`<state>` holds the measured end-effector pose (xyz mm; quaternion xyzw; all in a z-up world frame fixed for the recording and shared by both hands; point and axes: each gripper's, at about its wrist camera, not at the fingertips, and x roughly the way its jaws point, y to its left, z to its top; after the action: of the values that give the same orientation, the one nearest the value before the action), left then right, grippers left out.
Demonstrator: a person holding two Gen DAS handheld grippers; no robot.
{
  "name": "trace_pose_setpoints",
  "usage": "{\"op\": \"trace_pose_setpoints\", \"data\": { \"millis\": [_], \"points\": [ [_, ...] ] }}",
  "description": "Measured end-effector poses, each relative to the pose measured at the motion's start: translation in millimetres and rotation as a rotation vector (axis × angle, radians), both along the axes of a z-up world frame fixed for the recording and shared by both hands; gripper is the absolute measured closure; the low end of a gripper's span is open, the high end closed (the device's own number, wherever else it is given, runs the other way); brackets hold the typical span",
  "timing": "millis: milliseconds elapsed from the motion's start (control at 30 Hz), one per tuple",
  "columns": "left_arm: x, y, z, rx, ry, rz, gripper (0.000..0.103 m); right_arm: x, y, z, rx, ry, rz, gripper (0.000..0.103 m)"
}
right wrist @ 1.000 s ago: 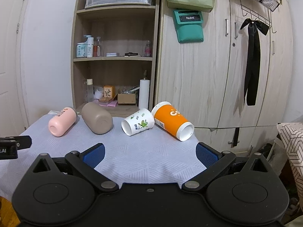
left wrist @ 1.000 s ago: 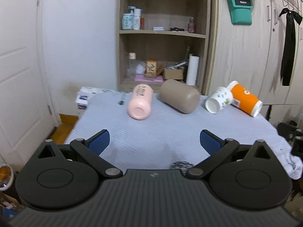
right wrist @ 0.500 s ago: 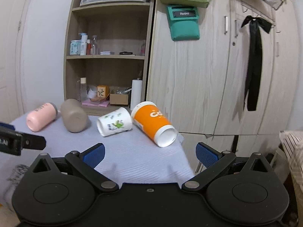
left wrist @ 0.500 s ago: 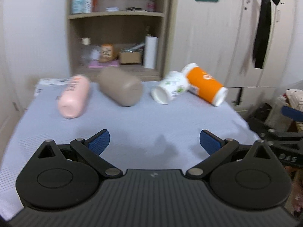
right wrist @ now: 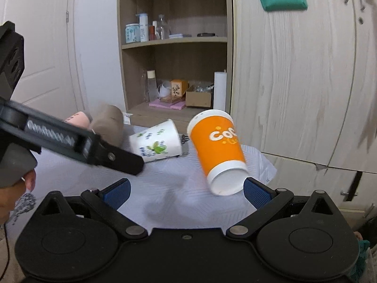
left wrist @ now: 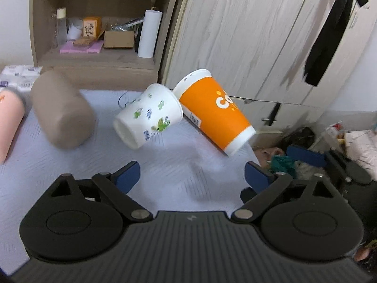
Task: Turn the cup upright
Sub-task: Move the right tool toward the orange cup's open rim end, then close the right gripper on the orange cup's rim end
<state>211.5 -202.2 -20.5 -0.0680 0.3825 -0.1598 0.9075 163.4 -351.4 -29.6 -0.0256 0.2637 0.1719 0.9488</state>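
Observation:
Several cups lie on their sides on the light blue cloth-covered table [left wrist: 188, 169]. An orange paper cup [left wrist: 214, 110] lies at the right edge, beside a white cup with green and blue prints [left wrist: 148, 115]. A taupe cup [left wrist: 62, 113] and a pink cup [left wrist: 9, 120] lie further left. My left gripper [left wrist: 192, 175] is open, short of the white and orange cups. My right gripper [right wrist: 186, 189] is open, with the orange cup [right wrist: 219, 151] close ahead, its end near the right fingertip. The white cup [right wrist: 156, 143] sits left of it.
A wooden shelf unit [left wrist: 99, 23] with bottles and boxes stands behind the table. Wardrobe doors [left wrist: 259, 35] are to the right. The left gripper's body [right wrist: 70, 141] crosses the right wrist view's left side. Clutter lies on the floor at right [left wrist: 282, 160].
Both grippers have moved forward and rightward toward the white and orange cups, which now look much closer. The cups have not moved. Both stay open.

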Motion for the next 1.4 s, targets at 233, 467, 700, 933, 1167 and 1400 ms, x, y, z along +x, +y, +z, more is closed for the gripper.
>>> {"op": "trace_pose_setpoints", "data": {
  "millis": [233, 467, 700, 933, 1167, 1400],
  "points": [
    [37.5, -12.6, -7.6, -0.126, 0.076, 0.011, 0.009, 51.6, -6.4, -10.6, -0.051, 0.058, 0.026, 0.000],
    [49.4, -19.2, -14.5, -0.181, 0.107, 0.018, 0.009, 71.0, -5.3, -21.5, -0.092, 0.043, 0.033, 0.000],
    [58.6, -18.5, -21.5, -0.229, 0.143, 0.006, 0.010, 85.9, -8.5, -32.0, -0.107, 0.084, 0.014, 0.016],
    [59.5, -18.8, -22.4, -0.244, 0.150, -0.019, 0.009, 70.1, -8.3, -27.8, -0.030, 0.111, -0.044, 0.034],
    [55.4, -22.0, -23.9, -0.261, 0.161, -0.058, 0.010, 43.6, -4.0, -26.1, 0.040, 0.124, -0.158, 0.034],
    [52.0, -22.0, -30.4, -0.274, 0.191, -0.093, 0.015, 17.9, -4.7, -20.4, 0.178, 0.187, -0.212, 0.034]
  ]
}}
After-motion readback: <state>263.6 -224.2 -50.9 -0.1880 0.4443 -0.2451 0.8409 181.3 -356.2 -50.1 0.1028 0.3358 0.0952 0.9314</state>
